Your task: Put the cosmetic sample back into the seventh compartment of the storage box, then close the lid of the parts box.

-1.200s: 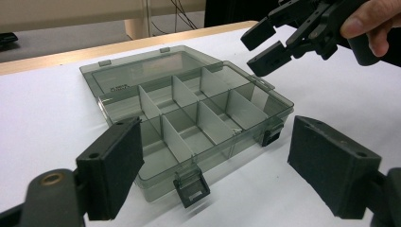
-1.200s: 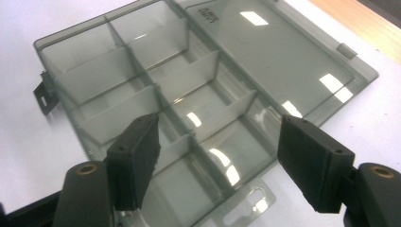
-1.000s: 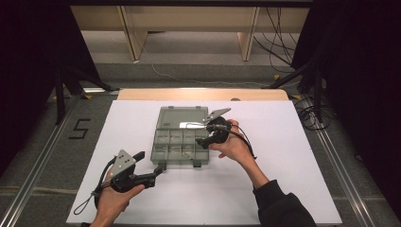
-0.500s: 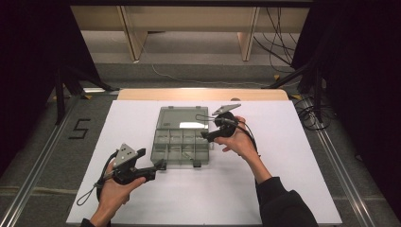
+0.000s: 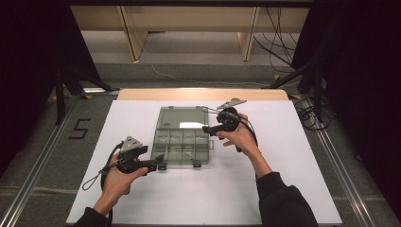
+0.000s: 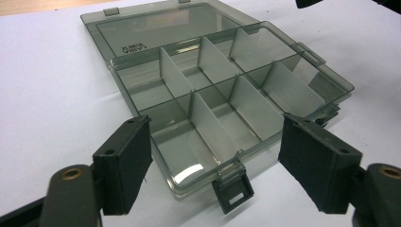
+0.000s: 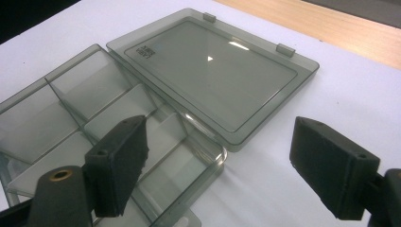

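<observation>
A smoky clear plastic compartment box lies open on the white table sheet. Its lid is folded flat behind it. White dividers split the tray into several empty cells. My left gripper is open at the box's front left corner. In the left gripper view the left gripper frames the box, with the front latch between the jaws. My right gripper hovers open at the box's right edge. In the right gripper view the right gripper spans the lid corner and tray.
A wooden strip borders the table's far edge. Cables lie on the floor to the right, and a "5" mark is on the floor to the left. Metal rails run along both sides of the table.
My left gripper has moved up and right to the box's front left corner. My right gripper has shifted slightly right and back. The box has stayed put.
</observation>
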`<state>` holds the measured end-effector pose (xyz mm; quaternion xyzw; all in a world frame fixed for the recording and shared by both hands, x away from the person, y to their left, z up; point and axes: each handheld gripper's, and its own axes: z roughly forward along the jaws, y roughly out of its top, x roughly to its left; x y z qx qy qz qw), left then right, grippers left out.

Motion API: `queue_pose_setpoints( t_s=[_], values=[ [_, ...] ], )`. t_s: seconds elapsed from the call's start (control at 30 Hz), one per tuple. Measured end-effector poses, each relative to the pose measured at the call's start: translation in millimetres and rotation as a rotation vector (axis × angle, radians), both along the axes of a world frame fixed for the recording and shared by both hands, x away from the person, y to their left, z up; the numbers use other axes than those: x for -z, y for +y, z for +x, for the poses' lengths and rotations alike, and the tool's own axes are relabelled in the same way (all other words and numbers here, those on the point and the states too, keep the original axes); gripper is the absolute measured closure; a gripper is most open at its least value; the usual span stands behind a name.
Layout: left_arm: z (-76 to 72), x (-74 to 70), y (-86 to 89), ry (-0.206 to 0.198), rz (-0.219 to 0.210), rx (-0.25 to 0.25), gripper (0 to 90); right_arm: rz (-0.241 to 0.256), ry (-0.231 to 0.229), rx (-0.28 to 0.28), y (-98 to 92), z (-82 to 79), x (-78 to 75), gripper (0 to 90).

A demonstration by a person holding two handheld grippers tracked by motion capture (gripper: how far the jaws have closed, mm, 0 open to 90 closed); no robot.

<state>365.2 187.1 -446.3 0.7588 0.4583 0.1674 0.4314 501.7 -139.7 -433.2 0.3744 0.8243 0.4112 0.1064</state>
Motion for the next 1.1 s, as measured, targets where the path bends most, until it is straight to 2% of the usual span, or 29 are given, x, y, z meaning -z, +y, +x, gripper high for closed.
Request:
queue_pose_setpoints(
  t_s=[0.03, 0.07, 0.1, 0.13, 0.17, 0.27, 0.33, 0.4, 0.47, 0.5, 0.53, 0.57, 0.63, 0.67, 0.7, 0.73, 0.8, 0.83, 0.87, 0.93, 0.97, 1.0, 1.1],
  values=[
    [1.5, 0.0, -0.2, 0.004, -0.004, -0.002, 25.4, 0.001, -0.009, 0.001, 0.3, 0.7, 1.6, 20.9],
    [3.1, -0.1, 0.1, 0.014, -0.001, -0.007, 25.4, -0.005, 0.0, -0.006, -0.3, 1.3, 1.5, 21.0],
    [5.5, -0.5, 2.0, 0.022, 0.016, 0.008, 25.4, -0.016, 0.025, -0.001, -0.6, 0.8, 0.8, 20.9],
    [7.2, 0.3, 0.6, 0.029, 0.001, -0.009, 25.7, -0.013, 0.02, -0.001, -0.7, 0.9, 1.3, 20.9],
    [10.0, -0.1, 2.1, 0.037, 0.021, 0.001, 26.2, -0.004, 0.013, -0.003, -0.5, 1.5, 2.6, 20.9],
    [15.1, 0.6, 2.6, 0.033, 0.048, -0.007, 27.5, -0.005, 0.013, -0.002, -0.8, 1.6, 2.4, 20.9],
    [19.3, 1.4, 3.4, 0.044, 0.051, -0.007, 29.7, -0.016, 0.017, -0.001, -1.4, 1.6, 1.6, 20.9],
    [23.3, 2.2, 3.8, 0.065, 0.06, -0.01, 30.6, -0.017, 0.018, 0.0, -1.6, 1.5, 1.6, 21.0],
    [27.1, 1.6, 6.7, 0.085, 0.101, 0.005, 30.8, -0.018, 0.022, 0.001, -1.9, 1.8, 1.9, 21.0],
    [28.9, 1.6, 7.2, 0.099, 0.098, 0.008, 31.4, -0.017, 0.011, 0.005, -2.0, 2.1, 2.3, 21.1],
    [31.0, 1.4, 8.6, 0.109, 0.115, 0.02, 32.1, -0.014, 0.012, 0.01, -1.9, 2.3, 2.3, 21.1],
    [32.4, 1.4, 8.9, 0.114, 0.117, 0.016, 32.3, -0.011, 0.025, 0.01, -1.9, 2.2, 2.1, 21.1],
    [35.3, 1.3, 9.2, 0.117, 0.116, 0.01, 32.7, -0.024, 0.013, 0.011, -2.0, 3.1, 3.3, 21.1],
    [36.3, 0.7, 10.0, 0.124, 0.126, 0.017, 33.7, -0.02, 0.019, 0.014, -1.7, 3.1, 3.3, 21.1],
    [37.3, 1.1, 9.2, 0.125, 0.119, 0.014, 34.6, -0.006, 0.02, 0.013, -1.4, 3.5, 3.9, 21.2],
    [38.5, 1.2, 9.3, 0.131, 0.136, 0.015, 34.6, -0.007, 0.015, 0.014, -1.6, 4.1, 3.9, 21.3],
    [40.8, 4.1, 8.1, 0.139, 0.126, 0.016, 36.1, 0.001, 0.016, 0.017, -2.1, 5.9, 4.0, 21.3],
    [41.6, 5.2, 7.7, 0.142, 0.123, 0.014, 37.2, -0.007, 0.031, 0.027, -2.7, 6.0, 2.9, 21.3],
    [42.4, 5.2, 7.6, 0.155, 0.13, 0.015, 37.7, 0.007, 0.033, 0.025, -3.0, 6.9, 3.3, 21.4],
    [44.3, 7.4, 6.7, 0.139, 0.132, 0.012, 40.1, 0.011, 0.036, 0.03, -3.4, 7.7, 4.0, 21.4],
    [45.4, 7.3, 6.7, 0.145, 0.142, 0.013, 40.5, 0.021, 0.033, 0.031, -3.2, 7.9, 4.6, 21.4],
    [46.4, 7.1, 7.1, 0.152, 0.154, 0.011, 41.6, 0.019, 0.037, 0.028, -3.5, 8.2, 4.6, 21.4],
    [50.1, 11.3, 6.3, 0.166, 0.145, 0.008, 45.9, 0.002, 0.046, 0.039, -4.8, 9.3, 4.7, 21.5]
  ],
)
